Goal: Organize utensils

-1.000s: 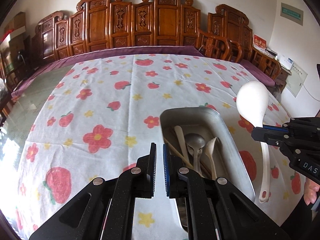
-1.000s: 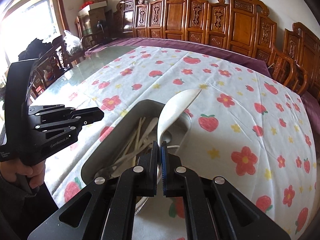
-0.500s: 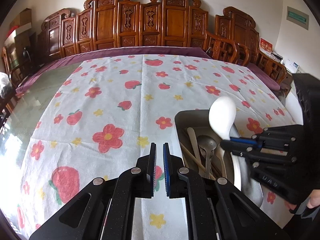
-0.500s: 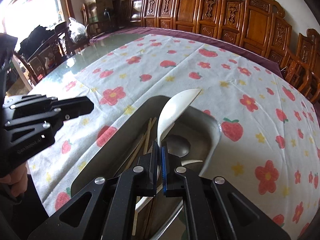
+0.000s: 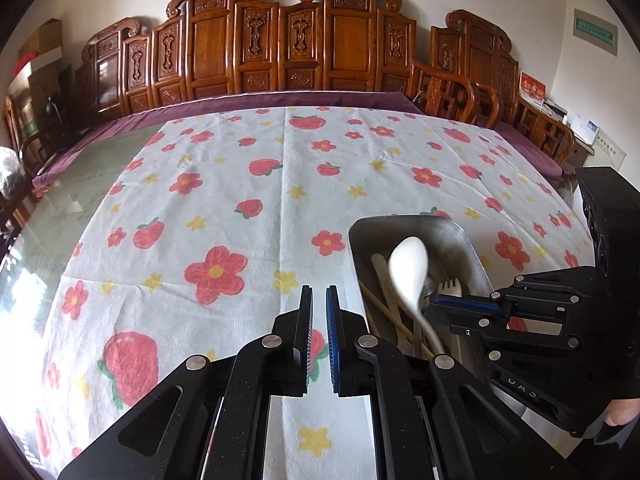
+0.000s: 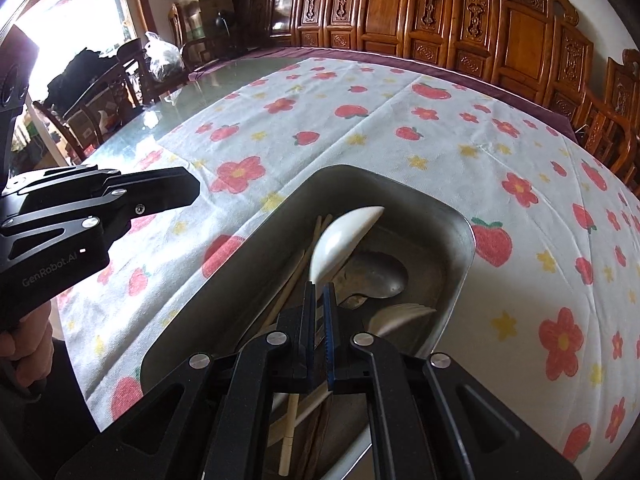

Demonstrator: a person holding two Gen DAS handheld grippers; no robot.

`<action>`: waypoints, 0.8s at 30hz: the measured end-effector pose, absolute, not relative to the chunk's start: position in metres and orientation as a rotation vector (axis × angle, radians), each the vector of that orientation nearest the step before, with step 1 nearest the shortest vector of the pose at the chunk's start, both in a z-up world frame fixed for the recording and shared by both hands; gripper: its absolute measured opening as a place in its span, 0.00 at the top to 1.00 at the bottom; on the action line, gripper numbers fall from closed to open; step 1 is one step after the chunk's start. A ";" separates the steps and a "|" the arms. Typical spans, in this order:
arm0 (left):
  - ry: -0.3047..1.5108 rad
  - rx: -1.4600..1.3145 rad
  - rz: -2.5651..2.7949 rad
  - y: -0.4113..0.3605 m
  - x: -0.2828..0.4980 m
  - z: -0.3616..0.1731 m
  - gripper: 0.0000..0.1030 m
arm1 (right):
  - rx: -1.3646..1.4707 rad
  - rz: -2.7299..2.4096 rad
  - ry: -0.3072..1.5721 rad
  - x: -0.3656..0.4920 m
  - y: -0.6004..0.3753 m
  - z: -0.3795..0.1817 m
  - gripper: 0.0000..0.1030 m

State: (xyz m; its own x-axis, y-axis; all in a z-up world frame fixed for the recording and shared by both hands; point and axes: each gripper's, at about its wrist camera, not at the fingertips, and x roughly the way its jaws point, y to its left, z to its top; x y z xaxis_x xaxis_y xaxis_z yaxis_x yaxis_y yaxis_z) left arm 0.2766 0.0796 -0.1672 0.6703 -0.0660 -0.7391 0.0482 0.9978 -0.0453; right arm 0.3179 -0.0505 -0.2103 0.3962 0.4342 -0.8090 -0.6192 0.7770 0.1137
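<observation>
The jaws of the right gripper (image 6: 319, 286) are clamped on the handle of the large white plastic serving spoon (image 6: 340, 240); those of the left gripper (image 5: 319, 292) stand nearly closed and empty. Within the last second the spoon has been lowered from beside the rectangular stainless-steel tray (image 6: 460, 280) into it, its bowl just ahead of the right jaws, above a metal ladle (image 6: 380, 272) and wooden chopsticks (image 6: 292, 280). Release is judged imminent. "GenRobot.AI" is legible on the left gripper. The flowered counter cloth (image 5: 240, 208) is otherwise bare.
</observation>
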 end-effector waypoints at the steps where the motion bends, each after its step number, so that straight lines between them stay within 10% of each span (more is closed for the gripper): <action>1: 0.833 -0.023 -0.063 0.079 0.276 -0.167 0.94 | -0.218 0.671 0.949 0.317 -0.051 -0.210 0.95; 14: 0.810 -0.002 -0.046 0.061 0.248 -0.151 0.93 | -0.113 0.595 0.853 0.267 -0.112 -0.156 0.95; 24: 0.799 0.020 -0.068 0.027 0.190 -0.130 0.47 | -0.034 0.487 0.774 0.207 -0.170 -0.116 0.65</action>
State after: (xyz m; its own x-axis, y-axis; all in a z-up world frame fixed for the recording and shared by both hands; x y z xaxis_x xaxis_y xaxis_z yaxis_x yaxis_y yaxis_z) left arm 0.1897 0.0267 -0.1302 0.6950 -0.0535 -0.7170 0.0689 0.9976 -0.0076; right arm 0.2066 -0.1701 -0.1155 0.6102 0.4091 -0.6785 -0.4340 0.8890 0.1458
